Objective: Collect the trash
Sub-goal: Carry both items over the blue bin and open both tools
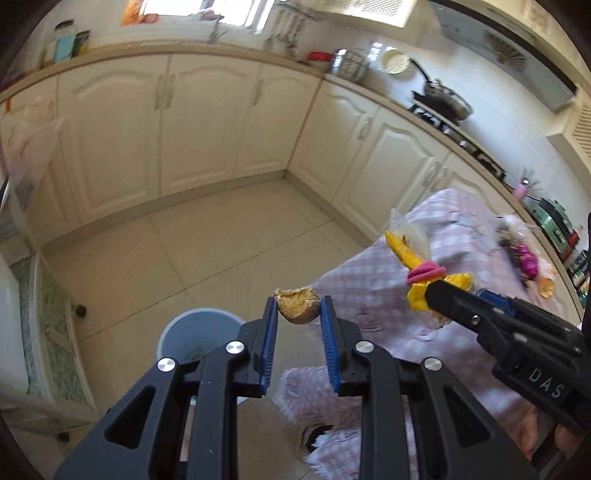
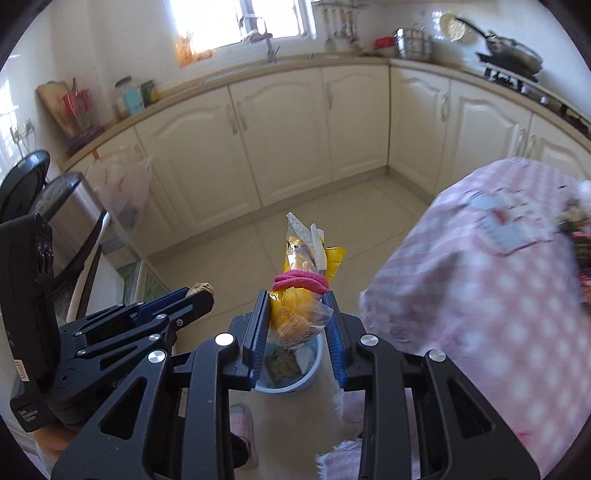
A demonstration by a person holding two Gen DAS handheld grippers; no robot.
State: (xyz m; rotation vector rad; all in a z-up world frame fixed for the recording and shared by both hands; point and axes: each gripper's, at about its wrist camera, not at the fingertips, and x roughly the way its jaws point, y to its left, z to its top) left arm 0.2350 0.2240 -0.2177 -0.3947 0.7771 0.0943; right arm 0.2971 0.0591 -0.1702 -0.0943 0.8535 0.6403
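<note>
My left fingers (image 1: 298, 309) pinch a bitten biscuit (image 1: 297, 304); my right fingers (image 2: 297, 319) pinch a yellow snack bag (image 2: 299, 295). Carrying step: the bin (image 2: 308, 376) sits at six o'clock, so next I lower and release.

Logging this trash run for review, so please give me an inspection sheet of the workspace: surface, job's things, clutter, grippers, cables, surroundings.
Surface: table under a pink checked cloth, at the right; cream tiled floor below.
Job's things: brown bitten biscuit piece; yellow snack bag tied with pink bands; pale blue round bin on the floor, scraps already inside.
Clutter: purple and orange wrappers on the cloth.
Grippers: left gripper shut on the biscuit piece; right gripper shut on the snack bag, above the bin.
Cables: nothing seen.
Surroundings: cream cabinets, a pan on the stove, a sunlit window.
</note>
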